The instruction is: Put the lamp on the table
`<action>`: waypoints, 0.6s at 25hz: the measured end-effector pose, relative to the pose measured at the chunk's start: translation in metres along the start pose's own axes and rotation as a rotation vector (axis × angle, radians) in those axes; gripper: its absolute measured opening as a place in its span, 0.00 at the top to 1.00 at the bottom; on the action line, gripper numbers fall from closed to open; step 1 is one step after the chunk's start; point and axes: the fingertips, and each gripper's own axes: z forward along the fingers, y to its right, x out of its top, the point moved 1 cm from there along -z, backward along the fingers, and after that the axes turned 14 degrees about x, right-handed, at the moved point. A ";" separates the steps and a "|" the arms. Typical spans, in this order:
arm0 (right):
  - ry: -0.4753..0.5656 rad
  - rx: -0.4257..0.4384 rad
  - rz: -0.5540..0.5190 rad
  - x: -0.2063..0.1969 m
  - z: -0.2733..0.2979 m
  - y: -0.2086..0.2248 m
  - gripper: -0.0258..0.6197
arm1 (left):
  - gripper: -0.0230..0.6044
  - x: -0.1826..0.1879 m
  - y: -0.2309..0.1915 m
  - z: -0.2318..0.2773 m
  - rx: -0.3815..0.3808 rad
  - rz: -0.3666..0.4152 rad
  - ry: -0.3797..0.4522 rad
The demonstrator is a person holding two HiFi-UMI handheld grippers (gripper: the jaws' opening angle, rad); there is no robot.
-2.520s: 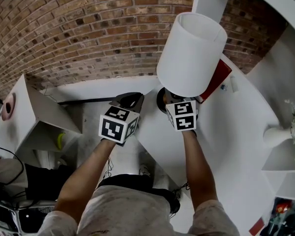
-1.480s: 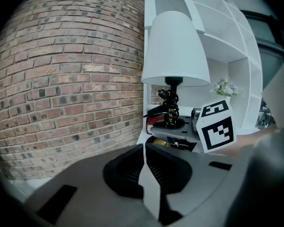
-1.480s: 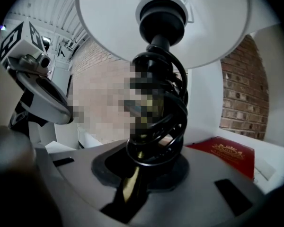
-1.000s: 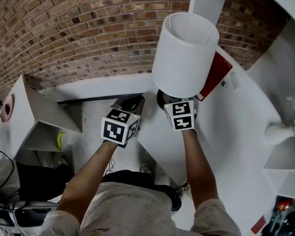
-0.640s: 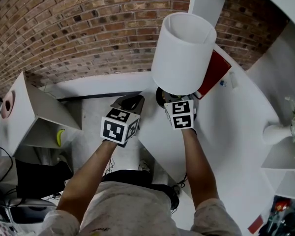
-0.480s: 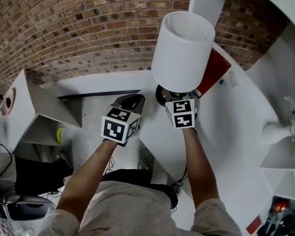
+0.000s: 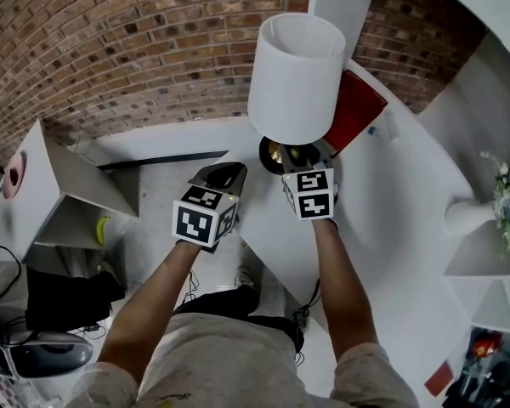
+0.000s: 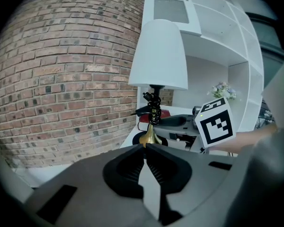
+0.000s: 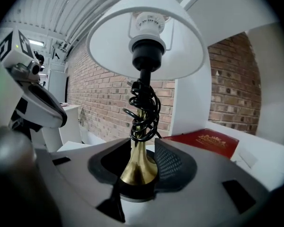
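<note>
The right gripper's (image 9: pixel 137 163) jaws have just been opening and now stand apart around the brass stem of the lamp (image 7: pixel 293 79), which is upright on the white table (image 7: pixel 382 202) beside a red book (image 7: pixel 350 109), so it looks released, while the left gripper (image 8: pixel 146 149) hangs left of it, jaws together and empty.
</note>
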 end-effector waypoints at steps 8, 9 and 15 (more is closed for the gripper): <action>-0.007 -0.001 0.027 0.006 -0.028 -0.008 0.74 | 0.94 0.004 0.015 -0.009 -0.012 -0.031 0.019; -0.011 0.002 0.030 0.007 -0.032 -0.009 0.74 | 0.94 0.006 0.017 -0.010 -0.012 -0.034 0.021; -0.036 -0.005 0.042 0.007 -0.064 -0.013 0.74 | 0.94 0.011 0.029 -0.020 -0.006 -0.049 0.039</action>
